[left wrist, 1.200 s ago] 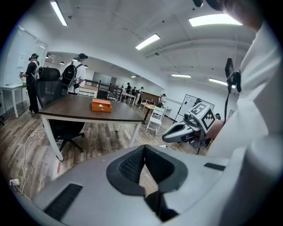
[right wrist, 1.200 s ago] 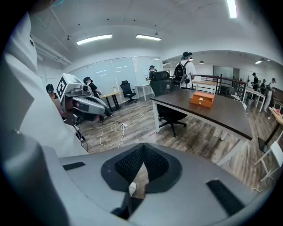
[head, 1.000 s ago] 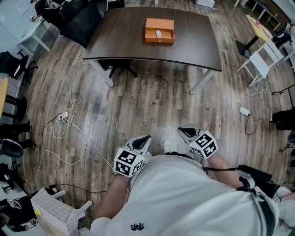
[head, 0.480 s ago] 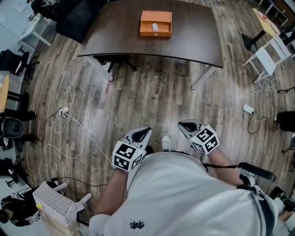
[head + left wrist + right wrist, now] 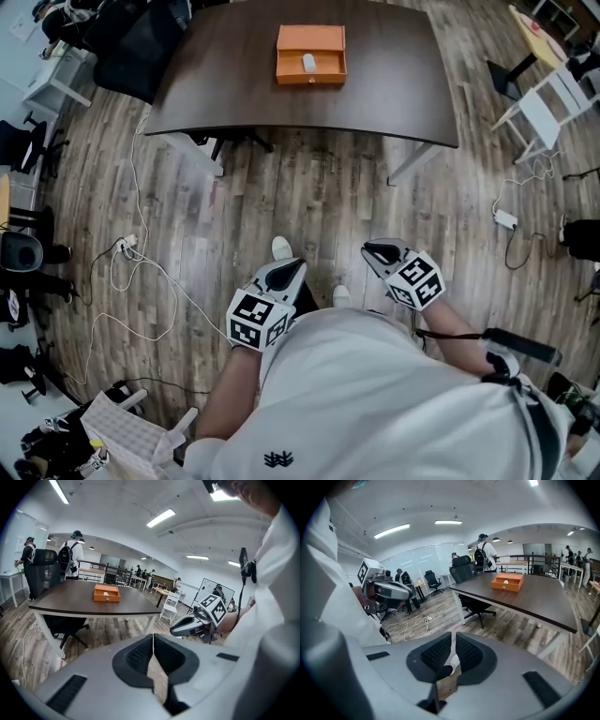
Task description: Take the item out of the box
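Note:
An orange box [image 5: 310, 54] lies open on the dark table [image 5: 394, 94], far ahead of me, with a small white item [image 5: 309, 63] inside it. Both grippers are held close to my body over the wooden floor, well short of the table. My left gripper [image 5: 295, 267] is shut and holds nothing. My right gripper [image 5: 375, 251] is also shut and holds nothing. The left gripper view has the box [image 5: 107, 594] on the table beyond its closed jaws [image 5: 153, 641]. In the right gripper view the box [image 5: 507, 582] sits on the far part of the tabletop.
Cables [image 5: 131, 253] trail over the floor at the left, and a power strip [image 5: 504, 220] lies at the right. A white chair [image 5: 544, 112] stands right of the table, a black office chair [image 5: 131, 47] at its left. People [image 5: 72, 555] stand beyond the table.
The person has walked toward the table, which now looks nearer, with the box shifted left in the head view. Both grippers travelled along, still shut, and a white shoe has come into view.

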`<act>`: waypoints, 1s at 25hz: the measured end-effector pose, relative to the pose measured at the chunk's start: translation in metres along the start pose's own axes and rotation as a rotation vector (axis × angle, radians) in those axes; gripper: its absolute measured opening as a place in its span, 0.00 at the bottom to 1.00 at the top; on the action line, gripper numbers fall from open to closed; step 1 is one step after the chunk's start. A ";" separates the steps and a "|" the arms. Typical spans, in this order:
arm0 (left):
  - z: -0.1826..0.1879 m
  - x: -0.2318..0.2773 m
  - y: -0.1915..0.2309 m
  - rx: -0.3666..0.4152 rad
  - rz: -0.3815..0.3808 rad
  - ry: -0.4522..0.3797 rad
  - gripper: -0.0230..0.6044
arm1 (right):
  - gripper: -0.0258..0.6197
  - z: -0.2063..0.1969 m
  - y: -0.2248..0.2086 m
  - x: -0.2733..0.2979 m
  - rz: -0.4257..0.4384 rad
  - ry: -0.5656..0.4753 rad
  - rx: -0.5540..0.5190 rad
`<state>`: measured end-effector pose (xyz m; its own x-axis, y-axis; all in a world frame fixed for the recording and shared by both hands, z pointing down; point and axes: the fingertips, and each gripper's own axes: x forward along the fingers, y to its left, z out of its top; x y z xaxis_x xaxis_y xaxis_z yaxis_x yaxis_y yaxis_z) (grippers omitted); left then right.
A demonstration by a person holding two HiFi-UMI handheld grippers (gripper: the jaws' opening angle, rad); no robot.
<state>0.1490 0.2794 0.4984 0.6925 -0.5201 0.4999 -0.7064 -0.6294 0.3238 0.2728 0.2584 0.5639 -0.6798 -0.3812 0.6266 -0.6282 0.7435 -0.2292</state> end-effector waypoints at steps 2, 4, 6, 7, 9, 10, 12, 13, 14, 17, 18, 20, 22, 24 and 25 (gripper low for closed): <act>0.012 0.004 0.029 0.004 -0.020 -0.016 0.06 | 0.05 0.017 -0.011 0.020 -0.026 0.009 0.007; 0.029 0.009 0.060 0.010 -0.044 -0.023 0.06 | 0.09 0.041 -0.022 0.039 -0.053 0.016 0.021; 0.051 0.011 0.091 0.018 -0.074 -0.029 0.08 | 0.18 0.069 -0.032 0.057 -0.081 0.017 0.035; 0.062 0.011 0.106 0.026 -0.087 -0.032 0.08 | 0.18 0.083 -0.038 0.066 -0.095 0.017 0.039; 0.078 0.010 0.136 0.048 -0.105 -0.033 0.09 | 0.18 0.108 -0.049 0.088 -0.122 0.016 0.050; 0.084 0.009 0.151 0.058 -0.111 -0.029 0.09 | 0.18 0.119 -0.056 0.099 -0.135 0.013 0.059; 0.091 0.008 0.179 0.068 -0.125 -0.016 0.09 | 0.18 0.141 -0.071 0.120 -0.163 0.003 0.082; 0.095 0.007 0.192 0.071 -0.134 -0.011 0.09 | 0.18 0.153 -0.079 0.128 -0.177 -0.003 0.090; 0.097 0.005 0.204 0.074 -0.143 -0.005 0.09 | 0.18 0.165 -0.085 0.136 -0.192 -0.010 0.092; 0.101 0.000 0.240 0.075 -0.153 0.015 0.08 | 0.18 0.198 -0.104 0.157 -0.235 -0.022 0.083; 0.103 -0.001 0.250 0.072 -0.150 0.019 0.07 | 0.18 0.208 -0.110 0.163 -0.243 -0.024 0.081; 0.108 -0.001 0.265 0.061 -0.146 0.013 0.06 | 0.18 0.223 -0.122 0.172 -0.253 -0.023 0.077; 0.119 0.004 0.277 0.048 -0.142 -0.002 0.05 | 0.18 0.237 -0.140 0.180 -0.263 -0.019 0.069; 0.130 0.011 0.290 0.040 -0.133 -0.014 0.05 | 0.18 0.252 -0.163 0.191 -0.268 -0.015 0.068; 0.134 0.014 0.298 0.040 -0.125 -0.015 0.05 | 0.18 0.259 -0.175 0.197 -0.266 -0.014 0.071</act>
<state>-0.0318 0.0071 0.4940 0.7772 -0.4448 0.4452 -0.6083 -0.7121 0.3505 0.1506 -0.0889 0.5344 -0.4920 -0.5663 0.6612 -0.8101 0.5760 -0.1094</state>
